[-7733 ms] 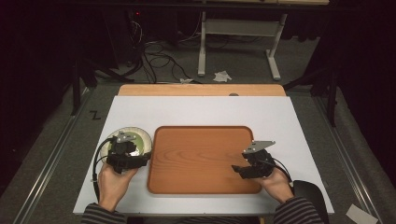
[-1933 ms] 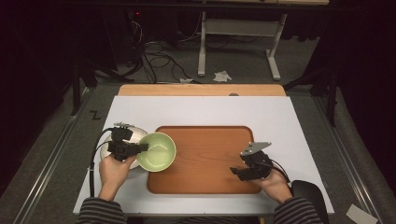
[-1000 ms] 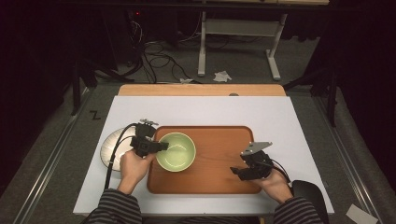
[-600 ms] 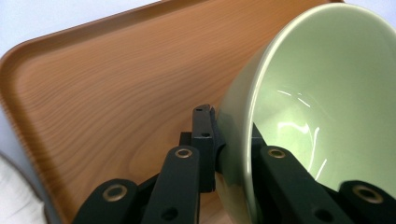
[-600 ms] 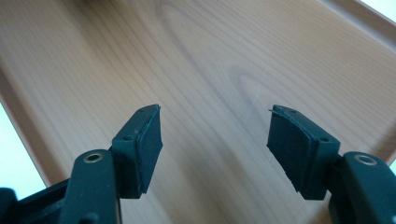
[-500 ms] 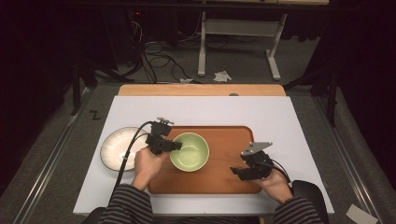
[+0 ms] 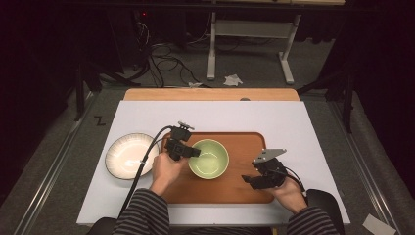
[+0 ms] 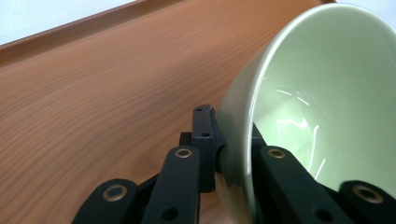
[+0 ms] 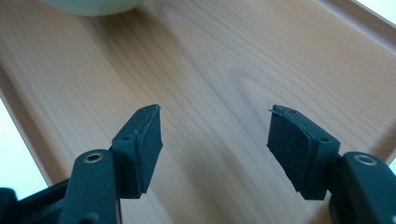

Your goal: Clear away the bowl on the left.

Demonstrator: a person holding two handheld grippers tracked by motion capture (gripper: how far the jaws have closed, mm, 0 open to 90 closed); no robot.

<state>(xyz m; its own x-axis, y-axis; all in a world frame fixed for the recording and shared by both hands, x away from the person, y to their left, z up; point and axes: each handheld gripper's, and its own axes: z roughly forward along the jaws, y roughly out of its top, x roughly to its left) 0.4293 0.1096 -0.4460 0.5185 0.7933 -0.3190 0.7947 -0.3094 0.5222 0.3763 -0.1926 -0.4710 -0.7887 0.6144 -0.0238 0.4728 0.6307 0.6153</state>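
A pale green bowl (image 7: 209, 158) hangs over the middle of the wooden tray (image 7: 244, 142). My left gripper (image 7: 194, 152) is shut on its left rim, one jaw inside the bowl and one outside. In the left gripper view the rim of the green bowl (image 8: 299, 93) is pinched between the black jaws of the left gripper (image 8: 236, 154), with the tray (image 8: 93, 93) below. My right gripper (image 7: 246, 180) rests over the tray's right front part, its jaws open and nothing between them. The right gripper view has the right gripper (image 9: 215, 144) spread wide over bare tray (image 9: 224, 60), the bowl's base (image 9: 93, 5) at the top edge.
A white plate (image 7: 128, 154) with a dark rim lies on the white table top (image 7: 293, 122), left of the tray. A wooden board (image 7: 210, 94) runs along the table's far edge. Cables and a metal stand are on the floor beyond.
My left gripper has carried the green bowl rightward, from over the tray's left part to its middle. The white plate is left bare behind it. The right gripper has kept still.
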